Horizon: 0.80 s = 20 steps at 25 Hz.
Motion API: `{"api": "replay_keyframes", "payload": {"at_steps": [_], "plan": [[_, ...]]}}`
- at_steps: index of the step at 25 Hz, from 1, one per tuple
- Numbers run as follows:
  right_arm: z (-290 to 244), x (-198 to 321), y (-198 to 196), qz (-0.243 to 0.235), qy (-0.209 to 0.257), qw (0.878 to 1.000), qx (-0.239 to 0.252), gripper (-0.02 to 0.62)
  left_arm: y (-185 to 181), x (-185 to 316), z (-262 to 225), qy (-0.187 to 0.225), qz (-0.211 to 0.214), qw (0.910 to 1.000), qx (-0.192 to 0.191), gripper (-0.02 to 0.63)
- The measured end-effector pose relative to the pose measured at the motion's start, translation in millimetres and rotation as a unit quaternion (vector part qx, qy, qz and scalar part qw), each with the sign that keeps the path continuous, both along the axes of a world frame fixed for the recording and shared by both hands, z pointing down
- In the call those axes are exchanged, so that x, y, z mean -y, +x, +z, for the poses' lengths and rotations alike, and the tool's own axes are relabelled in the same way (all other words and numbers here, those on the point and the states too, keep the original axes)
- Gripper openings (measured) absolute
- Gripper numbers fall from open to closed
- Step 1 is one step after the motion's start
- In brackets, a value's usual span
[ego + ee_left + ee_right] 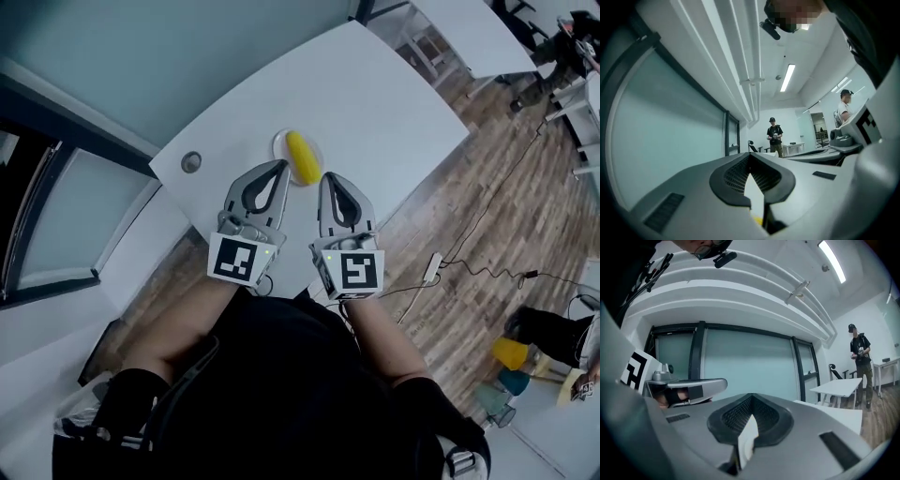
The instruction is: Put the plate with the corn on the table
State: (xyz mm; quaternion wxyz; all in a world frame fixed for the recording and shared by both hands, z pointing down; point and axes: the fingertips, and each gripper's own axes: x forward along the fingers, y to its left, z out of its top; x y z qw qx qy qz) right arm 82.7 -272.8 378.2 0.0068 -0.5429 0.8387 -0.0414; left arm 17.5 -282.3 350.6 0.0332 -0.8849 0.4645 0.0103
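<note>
The plate with the corn sits on the white desk. The corn's long axis points away from the person. Left claw and right claw, both closed, flank the plate's near rim.

left tongs: jaws together | right tongs: jaws together | side by side

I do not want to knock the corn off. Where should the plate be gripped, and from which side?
Grip the plate by its bare left rim, coming in low from the person's side. The corn cob lies lengthwise over the middle and right, so that rim looks freest. The plate sits flat on the white table, so one jaw probably must slip under the rim.
</note>
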Motion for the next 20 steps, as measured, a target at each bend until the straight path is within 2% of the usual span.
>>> {"api": "replay_keyframes", "payload": {"at_steps": [4, 12, 20], "plan": [[-23.9, -8.5, -16.1, -0.01, 0.027, 1.0, -0.012, 0.002, -8.7, -12.1, -22.5, 0.029, -0.005, 0.9995, -0.013, 0.003], [-39.0, -19.3, -36.7, 0.014, 0.034, 0.999, -0.024, 0.002, -23.2, -23.6, -30.5, 0.016, 0.017, 0.9995, -0.022, 0.003], [-41.2, -29.7, -35.5, 0.027, 0.036, 0.999, -0.029, 0.002, -23.4, -30.7, -30.9, 0.011, 0.019, 0.9994, -0.026, 0.003]]}}
